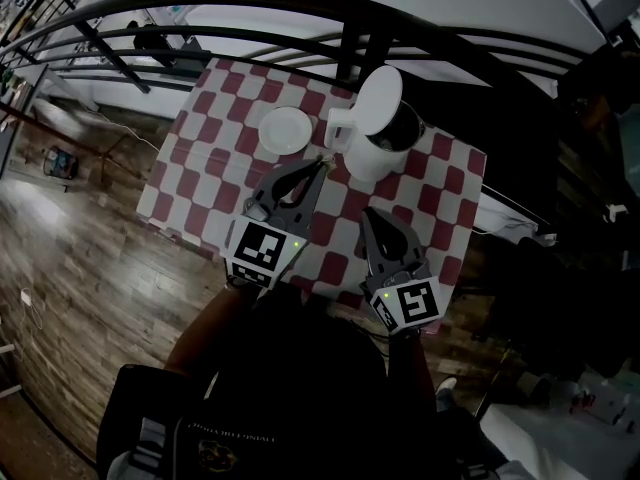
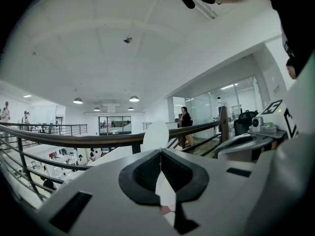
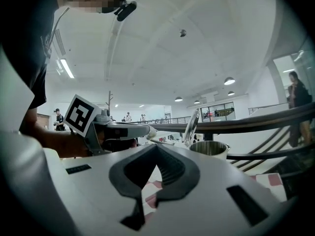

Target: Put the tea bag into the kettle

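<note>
The white kettle (image 1: 370, 156) stands on the red-and-white checked table (image 1: 205, 138) with its lid (image 1: 378, 98) tipped up; its steel rim (image 3: 211, 148) shows in the right gripper view. My left gripper (image 1: 322, 160) is shut, its tip just left of the kettle's body. A small pale piece, seemingly the tea bag's tag (image 1: 323, 156), sits in that tip; the bag itself is hidden. My right gripper (image 1: 367, 211) hangs over the table's near part, in front of the kettle, shut with nothing in it. The lid (image 2: 156, 135) rises beyond the left jaws.
A white saucer (image 1: 285, 130) lies left of the kettle, nothing visible on it. A black railing (image 1: 300, 13) curves right behind the table, with a drop to a lower floor beyond. Wooden floor (image 1: 70, 258) lies to the left.
</note>
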Available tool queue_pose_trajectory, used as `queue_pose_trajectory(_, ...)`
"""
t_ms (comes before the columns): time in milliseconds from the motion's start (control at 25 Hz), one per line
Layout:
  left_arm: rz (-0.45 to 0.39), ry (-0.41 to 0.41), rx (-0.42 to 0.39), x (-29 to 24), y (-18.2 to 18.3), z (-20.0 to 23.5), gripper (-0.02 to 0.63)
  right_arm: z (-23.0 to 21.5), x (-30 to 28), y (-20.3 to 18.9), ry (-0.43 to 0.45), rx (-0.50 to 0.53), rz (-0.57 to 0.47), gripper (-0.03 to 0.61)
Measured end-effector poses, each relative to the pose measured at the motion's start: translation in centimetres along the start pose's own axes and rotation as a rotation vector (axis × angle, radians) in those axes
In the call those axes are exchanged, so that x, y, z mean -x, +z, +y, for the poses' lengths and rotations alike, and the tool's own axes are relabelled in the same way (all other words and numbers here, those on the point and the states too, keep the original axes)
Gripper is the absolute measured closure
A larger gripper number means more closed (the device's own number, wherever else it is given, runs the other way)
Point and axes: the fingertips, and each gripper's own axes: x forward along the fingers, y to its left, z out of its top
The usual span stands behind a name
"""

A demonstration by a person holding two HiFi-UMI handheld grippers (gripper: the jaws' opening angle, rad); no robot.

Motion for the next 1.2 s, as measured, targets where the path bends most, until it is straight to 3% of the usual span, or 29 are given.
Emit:
queue_pose_trajectory(520,0.034,-0.075,-0.031,-3.3,0.2,-3.8,0.611,-2.9,2.7,-0.1,-0.091,-0.022,0.002,0.568)
queue_pose_trajectory(1200,0.005,-0.160,-0.080,-8.9,1.4,-7.0,0.611,-4.4,3.7,-1.2,-0.173,-0.058,0.025,0.568)
